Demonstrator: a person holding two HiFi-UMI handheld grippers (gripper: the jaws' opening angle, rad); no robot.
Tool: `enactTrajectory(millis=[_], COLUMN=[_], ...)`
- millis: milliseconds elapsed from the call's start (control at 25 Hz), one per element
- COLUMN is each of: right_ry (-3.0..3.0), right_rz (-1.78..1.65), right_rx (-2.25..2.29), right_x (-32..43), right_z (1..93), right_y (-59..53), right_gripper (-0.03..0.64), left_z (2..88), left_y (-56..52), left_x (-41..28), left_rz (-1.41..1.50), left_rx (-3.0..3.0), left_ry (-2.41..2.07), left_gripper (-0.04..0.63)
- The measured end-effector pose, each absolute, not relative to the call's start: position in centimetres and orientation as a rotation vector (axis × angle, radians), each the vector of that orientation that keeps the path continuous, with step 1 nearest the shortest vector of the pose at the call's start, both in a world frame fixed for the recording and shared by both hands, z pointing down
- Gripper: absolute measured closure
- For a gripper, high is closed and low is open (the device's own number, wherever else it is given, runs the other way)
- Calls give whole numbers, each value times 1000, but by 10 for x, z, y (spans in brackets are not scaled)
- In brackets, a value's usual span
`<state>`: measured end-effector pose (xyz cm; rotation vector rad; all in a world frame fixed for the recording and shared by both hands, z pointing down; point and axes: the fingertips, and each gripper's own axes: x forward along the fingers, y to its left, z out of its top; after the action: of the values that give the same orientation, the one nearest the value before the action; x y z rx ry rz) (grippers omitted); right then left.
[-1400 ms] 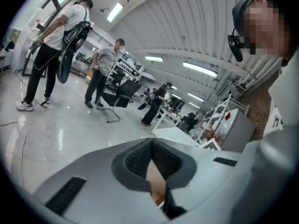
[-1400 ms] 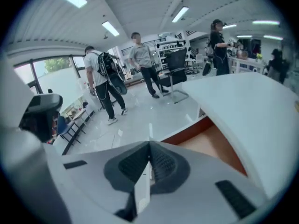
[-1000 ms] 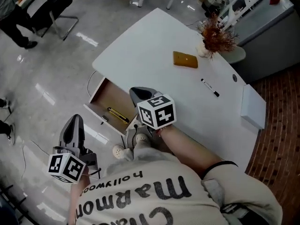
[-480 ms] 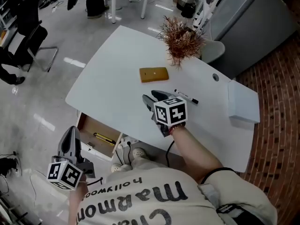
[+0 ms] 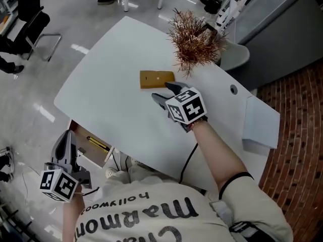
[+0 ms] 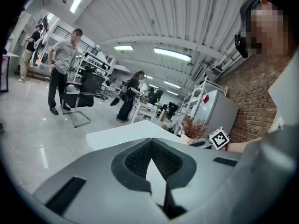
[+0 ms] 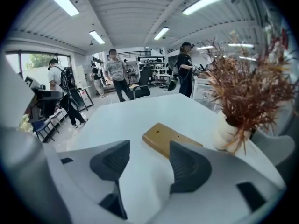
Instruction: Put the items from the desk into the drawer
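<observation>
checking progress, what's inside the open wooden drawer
A slim yellow pen-like item lies in the open wooden drawer. The white desk top covers its back part, so the rest is unseen.

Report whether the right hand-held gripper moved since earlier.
Yes: the right hand-held gripper went from the drawer across the desk to the tan block; jaws just opening, nothing between.

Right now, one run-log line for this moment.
right claw: jaws just opening, nothing between, aimed at tan block | left claw: shut, empty, by open drawer
</observation>
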<state>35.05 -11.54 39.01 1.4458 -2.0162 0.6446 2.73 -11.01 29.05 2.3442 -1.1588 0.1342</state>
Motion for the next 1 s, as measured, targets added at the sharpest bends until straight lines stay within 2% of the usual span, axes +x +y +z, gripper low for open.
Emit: enactTrajectory(millis=[200,560,1000], right_ry=[-2044,-1935,-1865], right_rz=[533,352,348], right_rx=[1264,886,616], right_x=[347,336,318], right_z=[401,435,463], right_y=[-140,-175,-195], right_gripper=[274,198,167], left_z=[303,312,321], left_y=[-112,-114,-109], left_x=[26,7,-32], left_rz=[192,245,222], left_rx=[2313,2277,2194], left_ry=[-1183,-1232,-1329], left_gripper=[594,594,594])
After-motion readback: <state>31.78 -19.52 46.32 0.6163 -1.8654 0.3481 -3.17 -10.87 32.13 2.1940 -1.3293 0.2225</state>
